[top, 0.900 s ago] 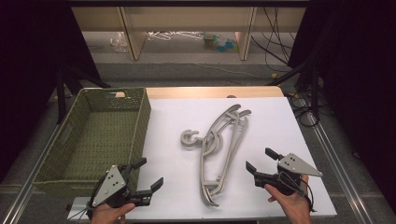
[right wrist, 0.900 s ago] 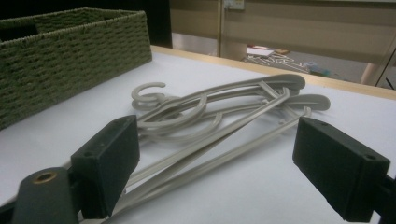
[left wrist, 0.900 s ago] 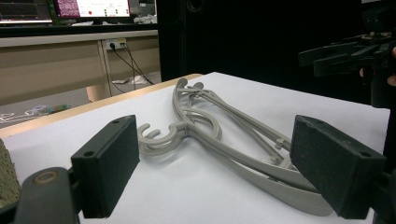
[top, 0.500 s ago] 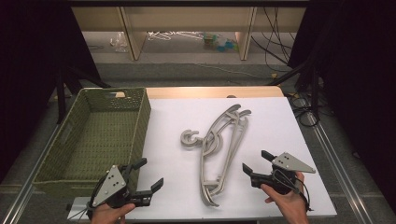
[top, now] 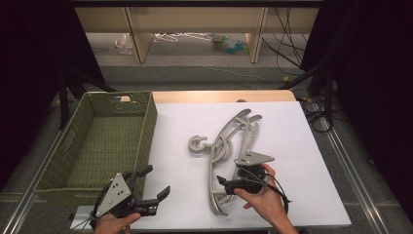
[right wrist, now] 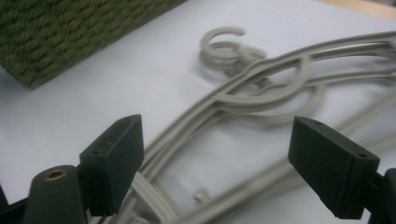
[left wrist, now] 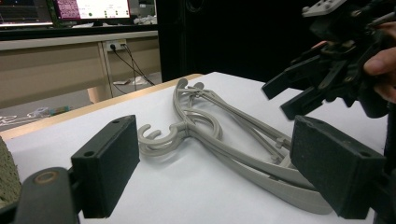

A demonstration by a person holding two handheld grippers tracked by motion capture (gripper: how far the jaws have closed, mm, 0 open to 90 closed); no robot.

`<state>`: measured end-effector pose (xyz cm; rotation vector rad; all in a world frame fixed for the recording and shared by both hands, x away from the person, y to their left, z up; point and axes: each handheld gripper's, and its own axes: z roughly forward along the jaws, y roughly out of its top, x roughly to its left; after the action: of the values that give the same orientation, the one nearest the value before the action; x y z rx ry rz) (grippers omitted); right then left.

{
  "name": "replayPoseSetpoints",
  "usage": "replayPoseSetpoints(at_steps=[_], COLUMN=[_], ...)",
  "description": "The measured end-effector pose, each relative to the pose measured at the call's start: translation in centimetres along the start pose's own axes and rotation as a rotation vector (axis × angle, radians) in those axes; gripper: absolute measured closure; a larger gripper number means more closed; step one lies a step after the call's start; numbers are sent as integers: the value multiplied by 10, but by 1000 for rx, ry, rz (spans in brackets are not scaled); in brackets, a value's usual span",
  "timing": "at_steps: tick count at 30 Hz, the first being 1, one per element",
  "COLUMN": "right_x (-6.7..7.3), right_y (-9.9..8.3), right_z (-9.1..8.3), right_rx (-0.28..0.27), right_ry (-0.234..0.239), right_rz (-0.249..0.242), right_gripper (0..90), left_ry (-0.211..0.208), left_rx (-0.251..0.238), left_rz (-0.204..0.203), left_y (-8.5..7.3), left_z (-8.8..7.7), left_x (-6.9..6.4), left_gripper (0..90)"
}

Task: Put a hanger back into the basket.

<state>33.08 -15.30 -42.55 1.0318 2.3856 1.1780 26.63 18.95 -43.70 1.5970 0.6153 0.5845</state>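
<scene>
Grey plastic hangers [top: 229,151] lie under our right gripper [top: 225,181], jaws apart; our left gripper [top: 155,184], also apart, hovers at eight o'clock.

Light: white surface [top: 302,146] evenly lit from above | surroundings left dark | shadows: soft | blur: grey plastic hangers [right wrist: 261,93] softened in right gripper view

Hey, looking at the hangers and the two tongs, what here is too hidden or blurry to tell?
- How many grey hangers lie stacked: in the high view they overlap, and the right gripper view blurs them.
- The hangers' lower end: the right tongs and hand cover part of it in the high view.
- The green basket: the near inner wall is hidden by its own rim.
</scene>
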Motion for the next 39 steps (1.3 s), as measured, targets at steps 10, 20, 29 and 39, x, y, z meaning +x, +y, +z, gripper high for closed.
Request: replayPoseSetpoints(at_steps=[10, 20, 29, 39], right_x=[16, 5, -4, -8], right_y=[14, 16, 17, 18], right_z=[56, 91, 83, 66], right_rx=[197, 349, 371, 383], right_ry=[30, 43, 96, 113], right_rz=[-5, 46, 99, 99], right_gripper=[212, 365, 516, 616], left_ry=[-2, -3, -7, -7], left_rx=[0, -8, -8, -8], left_rz=[-3, -3, -8, -7], left_y=[0, 1, 2, 3], left_z=[0, -1, -2, -2], left_x=[0, 1, 0, 1], left_gripper=[157, 157, 158, 159])
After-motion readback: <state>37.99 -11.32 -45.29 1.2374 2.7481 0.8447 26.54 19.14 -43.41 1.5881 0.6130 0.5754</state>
